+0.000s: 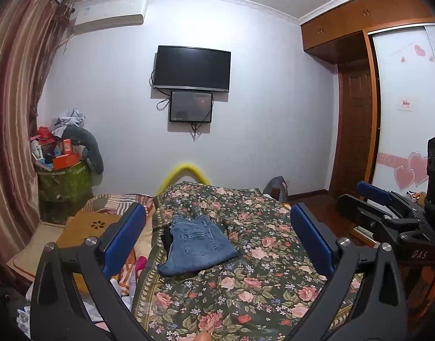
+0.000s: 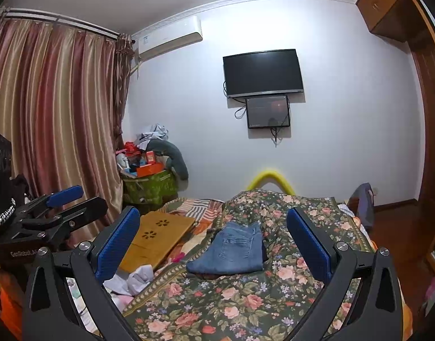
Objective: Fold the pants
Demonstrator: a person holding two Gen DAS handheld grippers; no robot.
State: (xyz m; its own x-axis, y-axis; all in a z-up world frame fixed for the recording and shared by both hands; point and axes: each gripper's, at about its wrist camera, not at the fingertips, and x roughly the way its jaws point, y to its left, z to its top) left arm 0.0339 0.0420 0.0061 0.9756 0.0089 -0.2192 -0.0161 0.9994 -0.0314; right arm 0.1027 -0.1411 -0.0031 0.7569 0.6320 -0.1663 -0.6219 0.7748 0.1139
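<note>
Both tongs (image 1: 217, 238) (image 2: 213, 241) raised, spread, above jeans (image 1: 199, 245).

We see along both tongs toward the far wall: our left view sits left, our right view beside it, both sharing the jeans (image 1: 196, 245) ahead between their fingers.

Likely a home bedroom: floral bedspread (image 1: 245, 284), wardrobe (image 1: 402, 85), curtains (image 2: 52, 119).

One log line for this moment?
jeans: folded on floral bedspread | left gripper: open, clear | right gripper: open, clear
</note>
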